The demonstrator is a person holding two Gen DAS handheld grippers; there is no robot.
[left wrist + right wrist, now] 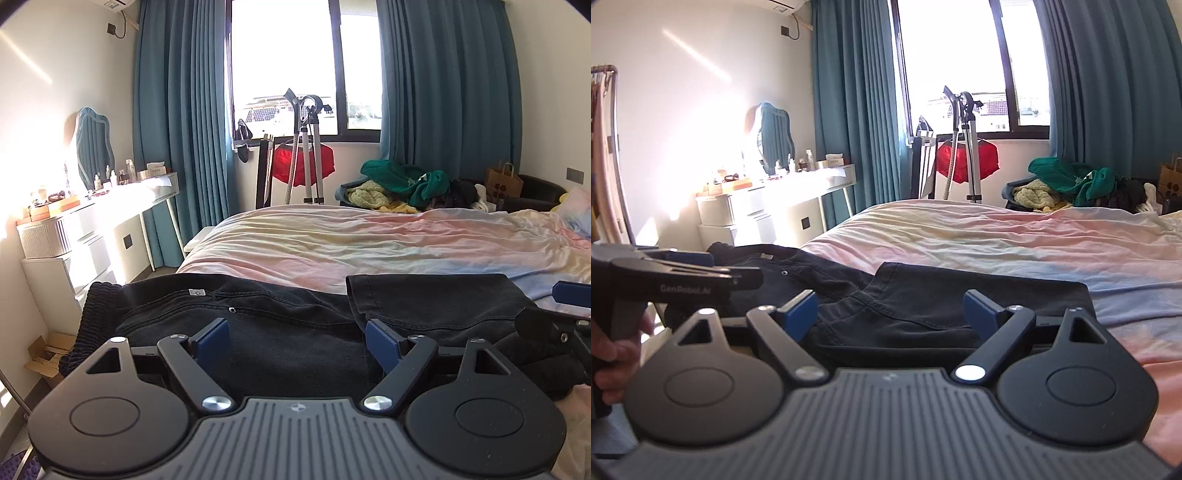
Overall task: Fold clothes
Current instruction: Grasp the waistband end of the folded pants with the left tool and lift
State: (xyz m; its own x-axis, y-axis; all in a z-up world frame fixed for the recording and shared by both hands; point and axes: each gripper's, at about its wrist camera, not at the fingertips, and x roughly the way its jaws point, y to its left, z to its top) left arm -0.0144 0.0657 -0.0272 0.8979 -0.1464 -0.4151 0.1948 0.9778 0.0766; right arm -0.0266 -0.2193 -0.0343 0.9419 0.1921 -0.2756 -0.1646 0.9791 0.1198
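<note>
Black trousers lie folded on the near edge of the bed, waistband to the left, a leg end laid over on the right. My left gripper hovers open just above them, nothing between its blue pads. The right wrist view shows the same trousers ahead of my right gripper, which is also open and empty. The left gripper appears at that view's left edge, held by a hand. A blue pad of the right gripper shows at the left view's right edge.
The bed has a rumpled pastel sheet. A pile of clothes with a green garment lies beyond its far side. A white dressing table stands at the left wall, a tripod stand and red garment by the window.
</note>
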